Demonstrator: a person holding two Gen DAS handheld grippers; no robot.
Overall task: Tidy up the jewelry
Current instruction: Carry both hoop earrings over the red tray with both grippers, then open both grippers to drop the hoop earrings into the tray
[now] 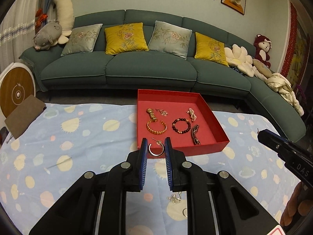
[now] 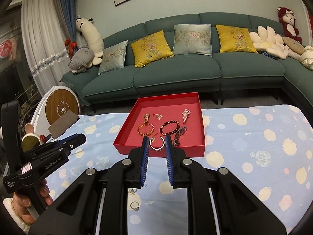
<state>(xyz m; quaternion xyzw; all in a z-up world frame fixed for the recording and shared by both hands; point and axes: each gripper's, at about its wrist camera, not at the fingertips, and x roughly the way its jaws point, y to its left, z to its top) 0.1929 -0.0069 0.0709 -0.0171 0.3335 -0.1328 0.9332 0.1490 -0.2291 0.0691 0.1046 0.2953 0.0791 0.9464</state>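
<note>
Spotted blue cloth, red tray (jewelry inside), teal sofa

In the right wrist view bare blanket lies open right of the red box, whose low walls ring the crowded jewelry, while the left gripper blocks the lower left.

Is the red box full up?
No. The red box holds a few bracelets and small jewelry pieces, with lots of bare red floor showing.
</note>
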